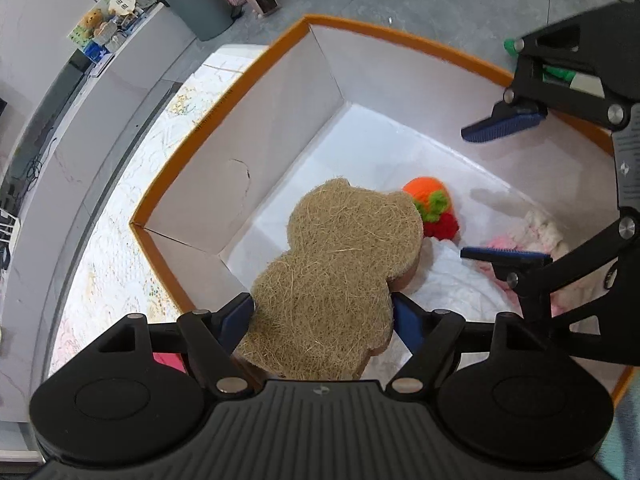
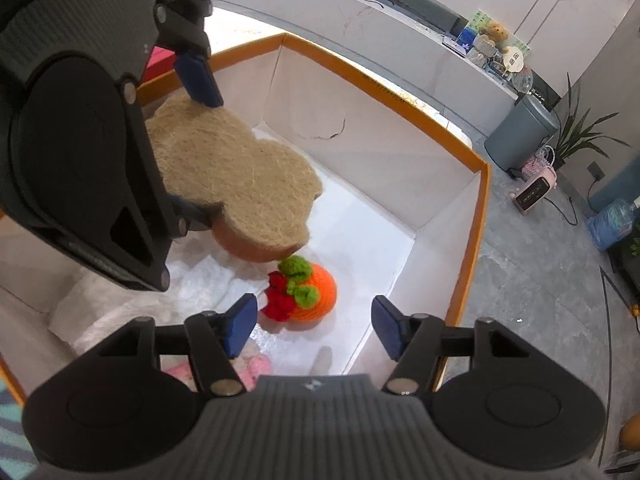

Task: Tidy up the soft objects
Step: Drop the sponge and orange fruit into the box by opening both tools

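Coir-brown and bear-shaped, the fibre scrubbing pad (image 1: 336, 276) sits between the blue pads of your left gripper (image 1: 322, 320), its lower lobe filling the gap. In the left wrist view the pads stand at about 8 and 4 o'clock of that lobe, right against its edges. In the right wrist view one blue pad (image 2: 199, 78) rests on the pad's upper edge at 11 o'clock. Whether the jaws press or merely flank the pad cannot be told; they stand very wide. The pad is tilted, its far end low over the floor of the orange-rimmed white box (image 1: 224, 128).

Beyond the pad's head, at 1 o'clock in the left wrist view, lies the knitted orange ball (image 1: 426, 190) with green leaves and a red tuft (image 1: 442, 226), on the box floor. A pink-and-white soft item (image 1: 532, 236) lies at 3 o'clock, partly behind your right gripper (image 1: 496, 192).

Your right gripper (image 2: 314, 328) hangs over the box with jaws apart and nothing between them; the orange ball lies just beyond its pads, at 12 o'clock in the right wrist view. White crinkled padding (image 2: 200, 280) covers the floor at 9 o'clock.

Outside the box, a grey bin (image 1: 198, 2) stands on the floor at 11 o'clock of the left wrist view.
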`<state>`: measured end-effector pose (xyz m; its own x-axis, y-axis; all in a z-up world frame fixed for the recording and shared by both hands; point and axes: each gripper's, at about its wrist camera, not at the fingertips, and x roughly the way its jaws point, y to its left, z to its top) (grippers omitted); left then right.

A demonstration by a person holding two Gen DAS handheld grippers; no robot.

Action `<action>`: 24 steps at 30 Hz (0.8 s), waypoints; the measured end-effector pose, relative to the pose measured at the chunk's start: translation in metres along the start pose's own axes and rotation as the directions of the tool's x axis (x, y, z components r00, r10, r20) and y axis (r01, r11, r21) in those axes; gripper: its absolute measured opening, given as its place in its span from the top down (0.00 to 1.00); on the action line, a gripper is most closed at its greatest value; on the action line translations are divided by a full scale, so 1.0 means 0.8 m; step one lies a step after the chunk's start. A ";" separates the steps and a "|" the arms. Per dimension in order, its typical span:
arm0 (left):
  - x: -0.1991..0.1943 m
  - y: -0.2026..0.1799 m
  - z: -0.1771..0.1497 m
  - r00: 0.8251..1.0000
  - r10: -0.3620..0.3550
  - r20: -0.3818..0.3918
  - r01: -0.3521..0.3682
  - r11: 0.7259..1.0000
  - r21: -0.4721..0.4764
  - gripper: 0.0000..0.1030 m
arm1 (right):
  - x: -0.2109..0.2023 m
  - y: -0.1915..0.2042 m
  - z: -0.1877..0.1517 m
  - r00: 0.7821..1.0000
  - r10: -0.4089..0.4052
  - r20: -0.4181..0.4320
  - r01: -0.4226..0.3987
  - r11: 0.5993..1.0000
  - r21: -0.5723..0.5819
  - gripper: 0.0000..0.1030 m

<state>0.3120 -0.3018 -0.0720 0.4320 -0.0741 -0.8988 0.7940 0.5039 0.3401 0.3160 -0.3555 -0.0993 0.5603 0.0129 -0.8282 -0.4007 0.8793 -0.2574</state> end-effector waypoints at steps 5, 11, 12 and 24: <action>-0.023 0.007 -0.005 0.998 -0.036 0.042 0.038 0.998 -0.047 0.11 | -0.017 0.000 0.002 1.000 -0.004 0.016 0.004 1.000 0.006 0.33; -0.055 0.016 -0.017 0.993 -0.055 0.109 0.066 0.993 -0.094 0.09 | -0.041 0.004 0.002 0.999 -0.003 0.039 0.002 0.999 0.033 0.33; -0.060 0.020 -0.019 0.992 -0.056 0.114 0.068 0.993 -0.096 0.09 | -0.047 0.005 0.001 0.999 0.001 0.044 -0.002 0.999 0.043 0.33; -0.120 0.022 -0.068 0.983 -0.038 0.179 0.062 0.989 -0.133 0.13 | -0.097 0.036 -0.003 0.996 -0.013 0.090 0.007 0.998 0.060 0.31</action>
<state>0.2609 -0.2390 0.0053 0.4711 -0.2457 -0.8471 0.7555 0.6081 0.2438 0.2594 -0.3322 -0.0434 0.6282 0.0443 -0.7768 -0.3520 0.9065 -0.2330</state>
